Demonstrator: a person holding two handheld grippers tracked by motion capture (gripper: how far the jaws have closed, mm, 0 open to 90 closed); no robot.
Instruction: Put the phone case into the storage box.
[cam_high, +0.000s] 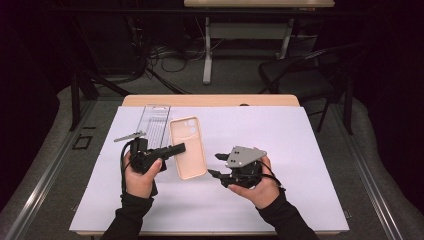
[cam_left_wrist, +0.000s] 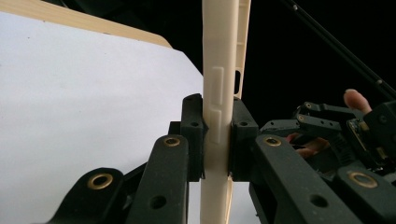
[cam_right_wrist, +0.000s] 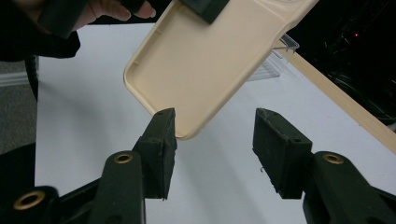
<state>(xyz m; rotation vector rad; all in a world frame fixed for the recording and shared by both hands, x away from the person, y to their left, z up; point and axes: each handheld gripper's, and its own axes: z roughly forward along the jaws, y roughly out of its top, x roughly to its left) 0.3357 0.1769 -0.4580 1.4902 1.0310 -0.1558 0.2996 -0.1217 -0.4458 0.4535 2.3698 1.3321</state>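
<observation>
Left claw (cam_high: 172, 148) clamped on the long edge of a beige phone case (cam_high: 188, 146); the left gripper view shows both pads (cam_left_wrist: 194, 135) pressed flat on the case's (cam_left_wrist: 217, 93) side wall by the button ridges. Case lies over the white sheet of the table (cam_high: 300, 150), near its middle, open side up, camera cutout at the far end. Whether it rests on the sheet or is slightly lifted cannot be told.

Right claw (cam_high: 216, 165) stands apart, nothing between its jaws. It points toward the case's near right corner, just beside it, not touching. In the right gripper view the case's (cam_right_wrist: 205, 65) rounded near corner sits just above the left pad (cam_right_wrist: 161, 140), off the gap's centre.

Judgement: step in hand is a second grip on the case. To do it well, line the gap up with the case wall first, take the edge squarely, close gently; left hold should stay firm so the case doesn't twist.

A clear tray (cam_high: 155, 120) lies behind the left hand.
</observation>
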